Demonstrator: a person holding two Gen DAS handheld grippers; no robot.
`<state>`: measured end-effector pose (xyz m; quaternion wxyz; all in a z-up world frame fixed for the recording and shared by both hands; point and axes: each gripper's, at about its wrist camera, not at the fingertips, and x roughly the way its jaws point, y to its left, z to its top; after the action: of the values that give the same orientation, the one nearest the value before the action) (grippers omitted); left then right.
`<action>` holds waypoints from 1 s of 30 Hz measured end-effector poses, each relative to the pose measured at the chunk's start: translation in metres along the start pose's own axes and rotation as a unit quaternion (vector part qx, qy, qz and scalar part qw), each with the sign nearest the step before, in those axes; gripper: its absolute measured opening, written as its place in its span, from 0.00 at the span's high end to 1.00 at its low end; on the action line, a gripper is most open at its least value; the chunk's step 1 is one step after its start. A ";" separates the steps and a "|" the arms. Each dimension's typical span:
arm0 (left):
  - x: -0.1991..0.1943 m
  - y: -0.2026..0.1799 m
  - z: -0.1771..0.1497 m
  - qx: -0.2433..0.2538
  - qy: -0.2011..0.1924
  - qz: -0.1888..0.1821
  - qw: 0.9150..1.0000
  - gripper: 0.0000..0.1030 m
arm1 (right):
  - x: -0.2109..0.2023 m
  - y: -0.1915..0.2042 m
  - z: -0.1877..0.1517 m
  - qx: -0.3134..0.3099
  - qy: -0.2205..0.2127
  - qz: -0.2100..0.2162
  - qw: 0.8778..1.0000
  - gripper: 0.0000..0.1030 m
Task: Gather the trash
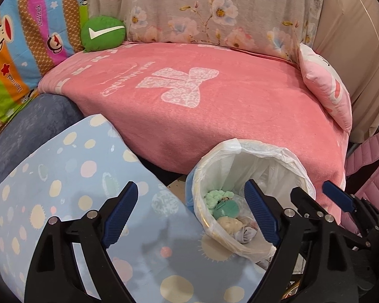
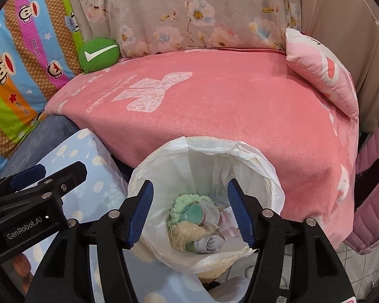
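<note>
Low in the right wrist frame, the lined trash bin holds crumpled green, cream and grey scraps. Right tool gapes empty above it; left tool spreads wide, empty.

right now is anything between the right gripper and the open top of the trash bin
Nothing visible. The right gripper hangs open and empty right above the lined trash bin, whose mouth is uncovered; the trash pile lies at the bottom. The left gripper, also open, sits off to the side over the dotted blue cushion.
</note>
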<state>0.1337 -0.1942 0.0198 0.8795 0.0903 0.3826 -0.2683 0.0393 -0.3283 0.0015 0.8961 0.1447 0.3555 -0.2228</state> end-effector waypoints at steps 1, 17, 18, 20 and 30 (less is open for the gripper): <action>-0.001 0.003 -0.002 -0.001 -0.001 0.003 1.000 0.20 | -0.001 0.001 -0.001 -0.005 -0.001 -0.003 1.000 0.39; -0.017 0.027 -0.042 -0.009 0.007 0.043 0.999 0.12 | -0.020 0.014 -0.038 -0.056 0.022 -0.030 0.998 0.20; -0.018 0.028 -0.046 -0.008 0.008 0.044 0.999 0.12 | -0.020 0.014 -0.039 -0.058 0.022 -0.031 0.998 0.20; -0.017 0.029 -0.053 -0.007 0.012 0.050 0.999 0.11 | -0.020 0.015 -0.045 -0.061 0.028 -0.033 0.997 0.18; -0.014 0.032 -0.077 -0.010 0.016 0.075 0.997 0.11 | -0.014 0.014 -0.063 -0.075 0.038 -0.048 0.995 0.07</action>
<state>0.0944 -0.1337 -0.0246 0.8917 0.1141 0.3915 -0.1966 0.0011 -0.2856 -0.0321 0.8784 0.0683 0.4118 -0.2329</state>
